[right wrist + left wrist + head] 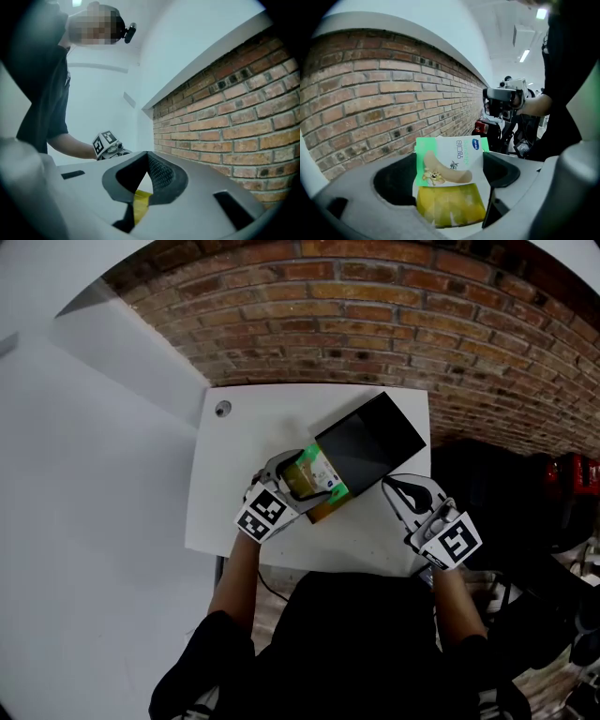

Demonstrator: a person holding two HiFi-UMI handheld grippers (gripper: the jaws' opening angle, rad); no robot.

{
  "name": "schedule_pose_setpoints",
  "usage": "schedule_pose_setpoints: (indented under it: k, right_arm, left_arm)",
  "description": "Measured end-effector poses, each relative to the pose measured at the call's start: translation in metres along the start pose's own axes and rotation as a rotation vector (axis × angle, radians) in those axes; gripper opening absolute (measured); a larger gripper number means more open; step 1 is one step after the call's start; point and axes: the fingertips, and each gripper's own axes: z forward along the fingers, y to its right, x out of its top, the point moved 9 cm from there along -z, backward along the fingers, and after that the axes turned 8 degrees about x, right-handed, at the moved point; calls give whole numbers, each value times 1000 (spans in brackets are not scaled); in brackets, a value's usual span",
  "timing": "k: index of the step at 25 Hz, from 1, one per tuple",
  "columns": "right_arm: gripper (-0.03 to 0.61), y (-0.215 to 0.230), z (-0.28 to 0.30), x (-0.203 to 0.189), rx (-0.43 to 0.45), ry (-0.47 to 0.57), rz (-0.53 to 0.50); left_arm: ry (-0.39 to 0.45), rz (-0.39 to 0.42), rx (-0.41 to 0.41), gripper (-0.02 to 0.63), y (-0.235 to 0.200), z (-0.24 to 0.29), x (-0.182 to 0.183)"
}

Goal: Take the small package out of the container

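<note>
A black oblong container (370,439) lies slantwise on the white table (234,502), its yellowish open end toward me. The small package (317,474) is green and white with a yellow lower part. It sits at that open end, held by my left gripper (302,476). In the left gripper view the package (449,161) stands upright between the jaws, and the left gripper (449,180) is shut on it. My right gripper (389,484) touches the container's near right edge. In the right gripper view the right gripper (146,164) has its jaws together, with a yellow strip (140,204) pinched low between them.
A brick wall (375,315) runs behind the table. A round grommet (222,409) sits in the table's far left corner. Dark and red items (572,474) crowd the floor to the right. The person's torso is close to the table's near edge.
</note>
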Motion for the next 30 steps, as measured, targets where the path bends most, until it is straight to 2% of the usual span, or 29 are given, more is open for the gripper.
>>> schedule_pose_setpoints:
  k: [6,12,17,22,30]
  right_arm:
    - [6,-6,-7,30,-17,36,-66]
    - [6,-11,-11,57,-18,66,-118]
    - [6,-21,-8,78,2,92,-149]
    - [6,-34,-6,101,47,101,-203]
    - [6,-51,-9,129,84,172,-217]
  left_arm:
    - [138,24,15,459,6,-30,29]
    - [313,-21,-4,459,11,-61,63]
    - [455,-64,-61,459,13,-85,87]
    - [518,-44,-73,459,18,-104,102]
    - [648,-101,-94,459,18,-139,105]
